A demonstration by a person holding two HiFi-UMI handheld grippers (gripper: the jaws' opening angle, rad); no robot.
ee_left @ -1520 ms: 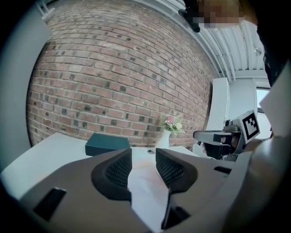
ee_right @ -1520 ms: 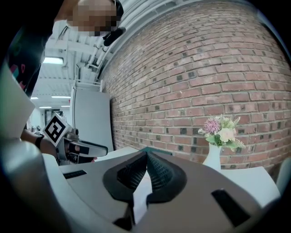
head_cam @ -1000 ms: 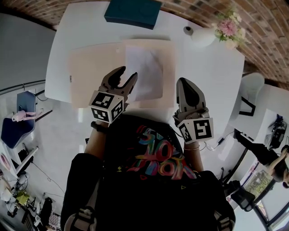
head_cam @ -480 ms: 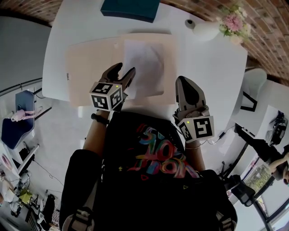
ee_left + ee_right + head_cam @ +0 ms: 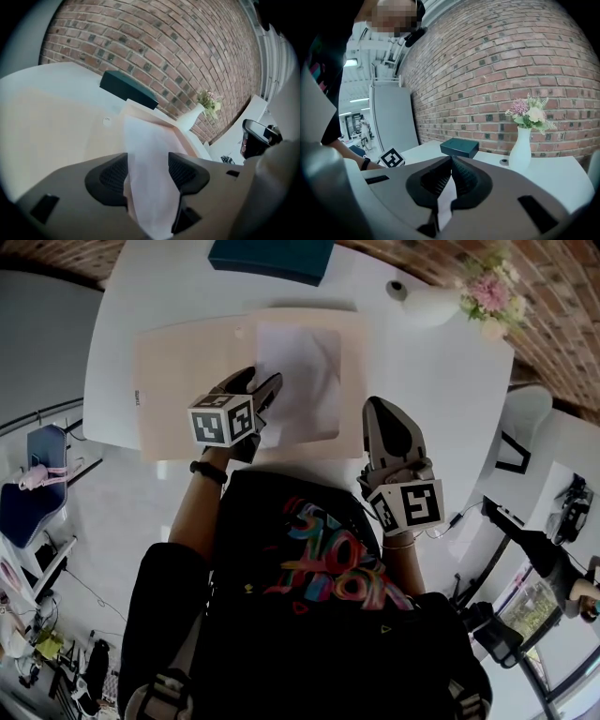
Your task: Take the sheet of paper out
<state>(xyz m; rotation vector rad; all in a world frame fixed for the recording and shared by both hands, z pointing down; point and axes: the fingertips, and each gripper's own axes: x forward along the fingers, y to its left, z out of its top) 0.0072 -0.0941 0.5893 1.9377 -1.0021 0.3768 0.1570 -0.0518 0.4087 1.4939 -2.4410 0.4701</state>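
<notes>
The white table (image 5: pixel 441 399) stood against a brick wall (image 5: pixel 562 296) and filled most of my downward view. An open beige folder (image 5: pixel 187 381) lay flat across its middle, both halves spread. The sheet (image 5: pixel 300 381) of white paper lay on the folder's right half, inside its edges and slightly rumpled. A dark teal box (image 5: pixel 272 259) sat at the table's far edge, beyond the folder and apart from it. A white vase (image 5: pixel 427 307) holding pink and pale flowers (image 5: pixel 483 298) stood at the far right, well clear of the folder.

My left gripper (image 5: pixel 260 381) hung over the sheet's near left corner, tilted downward. Its jaws had just been opening and stood wide apart, released. Seen along them, the sheet ran up through the gap between the two dark pads (image 5: pixel 112 176), and neither pad pressed on it. My right gripper (image 5: pixel 380 411) was held just beside the folder's right edge, close to its near corner, with its jaws clenched together and the tips meeting.

A black band (image 5: pixel 208 472) circled my left wrist. A small round cap-like object (image 5: pixel 397 289) lay on the table just beside the vase.
</notes>
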